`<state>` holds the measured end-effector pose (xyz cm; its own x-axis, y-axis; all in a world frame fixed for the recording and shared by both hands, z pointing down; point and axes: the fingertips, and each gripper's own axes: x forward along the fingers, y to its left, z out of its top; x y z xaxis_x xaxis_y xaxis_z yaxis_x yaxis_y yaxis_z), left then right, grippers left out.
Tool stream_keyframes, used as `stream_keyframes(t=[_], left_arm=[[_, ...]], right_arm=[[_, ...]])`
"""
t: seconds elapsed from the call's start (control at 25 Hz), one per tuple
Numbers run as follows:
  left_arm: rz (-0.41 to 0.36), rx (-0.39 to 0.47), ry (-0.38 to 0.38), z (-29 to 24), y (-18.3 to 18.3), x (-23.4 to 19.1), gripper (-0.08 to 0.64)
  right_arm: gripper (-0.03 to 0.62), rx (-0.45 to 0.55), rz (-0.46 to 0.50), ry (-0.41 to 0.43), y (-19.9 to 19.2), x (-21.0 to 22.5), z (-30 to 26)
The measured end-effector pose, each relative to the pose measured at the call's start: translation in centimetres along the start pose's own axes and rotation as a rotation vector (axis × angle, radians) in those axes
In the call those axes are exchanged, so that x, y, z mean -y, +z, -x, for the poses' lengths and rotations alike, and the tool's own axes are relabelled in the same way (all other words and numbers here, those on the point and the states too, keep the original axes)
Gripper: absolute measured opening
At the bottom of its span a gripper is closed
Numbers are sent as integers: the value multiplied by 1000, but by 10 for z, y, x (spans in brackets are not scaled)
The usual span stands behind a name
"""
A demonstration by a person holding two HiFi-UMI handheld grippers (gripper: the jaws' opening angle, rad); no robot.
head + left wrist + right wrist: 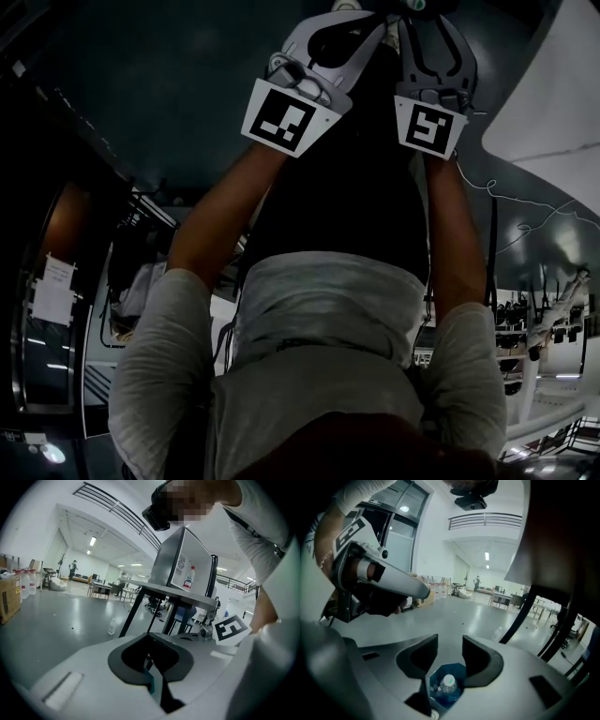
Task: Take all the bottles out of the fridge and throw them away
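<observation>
The right gripper [450, 644], lower centre, has its jaws apart and grips nothing. Through the gap, a bottle [448, 682] lies in a blue bin [458, 670]. The left gripper [151, 653] seems closed and empty. A second bottle [111, 626] is on the floor [56, 620], left of centre.

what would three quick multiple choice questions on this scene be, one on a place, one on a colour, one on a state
1. The bottle seen past the right gripper lies:
A on a shelf
B in the bin
C in a sink

2. The bin is:
A red
B green
C blue

3. The right gripper's fingers are:
A apart, gripping nothing
B closed on a can
C shut together

Answers:
1 B, its cap shows inside the bin's walls.
2 C, the walls around the bottle are blue.
3 A, floor and bin show through the gap between them.
</observation>
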<state>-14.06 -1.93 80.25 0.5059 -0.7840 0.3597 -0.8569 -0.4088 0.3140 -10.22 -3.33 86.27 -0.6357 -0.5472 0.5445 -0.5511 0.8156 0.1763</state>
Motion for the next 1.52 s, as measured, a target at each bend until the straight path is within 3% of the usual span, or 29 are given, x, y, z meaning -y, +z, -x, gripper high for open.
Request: stream_keyframes(t=[0.08,0.24,0.52,0.88,1.08,1.16,1.32,1.52], left_arm=[[1,-6,-1,7,6,5,9],[1,5,5,21,32,16,9],[14,71,32,59,115,32,9],[-16,150,31,99,234,66,9],[-34,194,14,124,293,83,9],[-72,234,6,133,316,87,9],[-143,289,-8,152,368,96,9],[-169,325,-44,172,410,117,9]], right_arm=[[152,2,-17,40,11,-11,9],[152,39,-158,84,43,-24,37],[114,117,-253,86,142,-18,96],[81,222,-210,43,275,59,157],[64,271,-200,46,337,73,189],[31,295,-189,53,360,75,203],[25,344,-160,56,407,80,233],[15,390,-172,52,441,83,261]])
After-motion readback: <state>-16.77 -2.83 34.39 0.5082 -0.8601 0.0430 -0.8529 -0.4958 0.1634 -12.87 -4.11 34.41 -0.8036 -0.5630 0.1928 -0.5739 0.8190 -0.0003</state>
